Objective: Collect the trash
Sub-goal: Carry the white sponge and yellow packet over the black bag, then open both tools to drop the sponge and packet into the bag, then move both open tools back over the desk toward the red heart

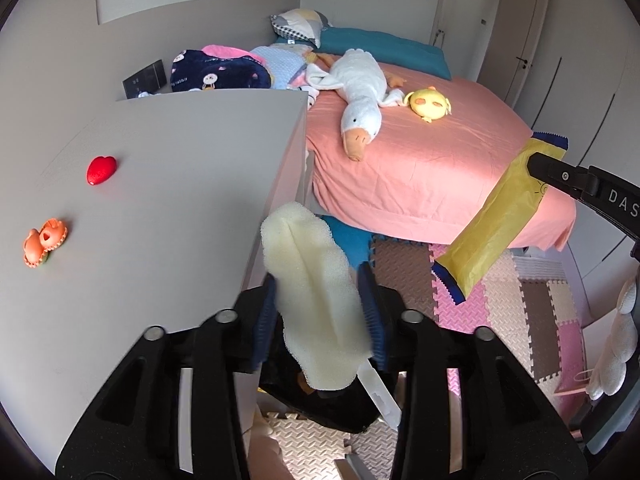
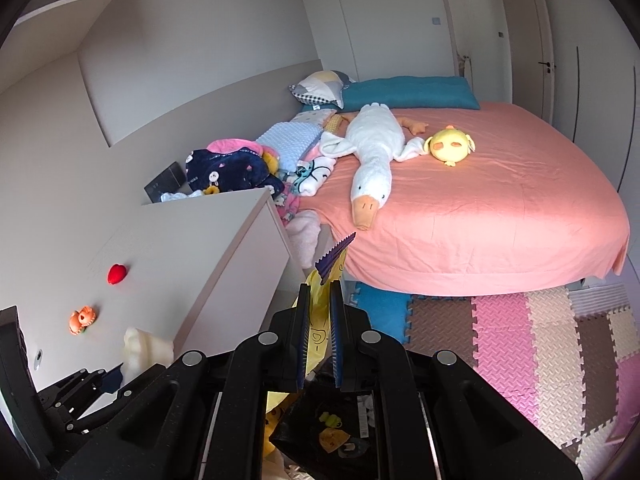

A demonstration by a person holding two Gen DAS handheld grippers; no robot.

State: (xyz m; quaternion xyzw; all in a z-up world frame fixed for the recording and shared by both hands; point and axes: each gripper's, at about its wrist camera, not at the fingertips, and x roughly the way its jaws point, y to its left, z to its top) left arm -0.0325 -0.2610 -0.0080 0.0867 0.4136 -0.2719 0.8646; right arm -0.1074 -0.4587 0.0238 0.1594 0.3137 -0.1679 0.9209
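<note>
A bedroom lies ahead, with a pink-sheeted bed (image 1: 440,168) strewn with soft toys, puzzle floor mats (image 1: 520,312) below it and a grey cabinet (image 1: 180,200) on the near left. The left gripper (image 1: 318,276) points steeply down past the cabinet's front edge with its jaws standing apart and a pale foam scrap (image 1: 316,300) lying between them. The scrap fills the gap from pad to pad, and whether the pads press it or merely flank it cannot be told. Its long axis runs along the fingers, one end jutting past the tips and the other hanging back toward the palm. Directly beneath that rear end sits a dark bag (image 1: 320,404), probably the trash bag, so the foam looks set to fall straight into it. The right gripper (image 2: 320,292) is off to the right of the left one, its jaws pressed nearly together on a yellow wrapper (image 1: 500,220) with blue serrated ends. The wrapper's long axis crosses the jaws and slants down toward the left gripper. In the right wrist view the same dark bag shows just under the right gripper, slightly to its right. Both pieces of trash are therefore above or close beside the bag. The left hand appears better centred over it, so the foam seems likely to go in first. A small red thing (image 1: 101,170) and an orange one (image 1: 44,242) rest on the cabinet top, well to the left of both tools.
</note>
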